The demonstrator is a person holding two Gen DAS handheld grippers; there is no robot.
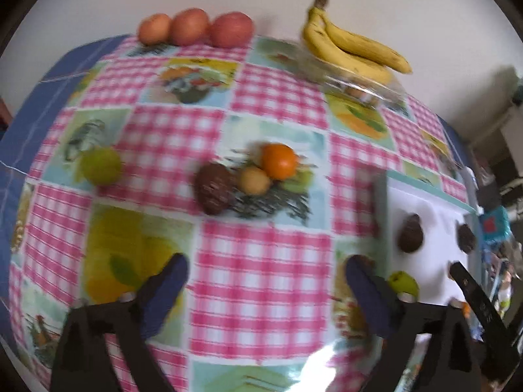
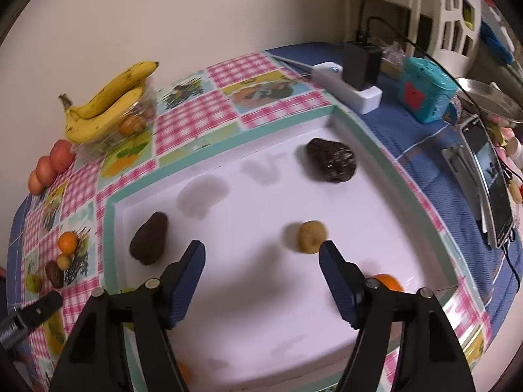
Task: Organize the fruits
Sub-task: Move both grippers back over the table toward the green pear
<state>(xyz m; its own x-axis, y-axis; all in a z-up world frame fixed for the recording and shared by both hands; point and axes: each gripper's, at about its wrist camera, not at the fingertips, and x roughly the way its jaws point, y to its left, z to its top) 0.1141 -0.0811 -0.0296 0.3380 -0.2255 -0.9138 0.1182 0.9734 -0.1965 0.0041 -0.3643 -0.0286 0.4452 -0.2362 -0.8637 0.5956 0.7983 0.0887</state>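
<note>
Both grippers point(image 1: 266, 269) point(image 2: 261, 253) wide, empty; orange point(image 2: 387, 282) half hidden behind right finger point(image 2: 340, 281)

Tablecloth point(image 1: 261, 261): glossy checked vinyl, glare near bottom. Tray point(image 2: 261, 294): smooth matt white, teal rim. Avocados point(image 2: 331, 160): dark, rough, bumpy skin. Tongs point(image 2: 261, 258): black plastic, ribbed blue pads. Fruit bowl point(image 1: 362, 86): clear, shiny plastic.

Tablecloth point(image 1: 261, 277): pink-white gingham with fruit-print squares. Tray point(image 2: 261, 294): white, mint-green rim. On tray: two dark brown fruits point(image 2: 148, 240), yellow-tan fruit point(image 2: 310, 236). Beside tray: yellow bananas point(image 2: 108, 104), brown-speckled.
</note>
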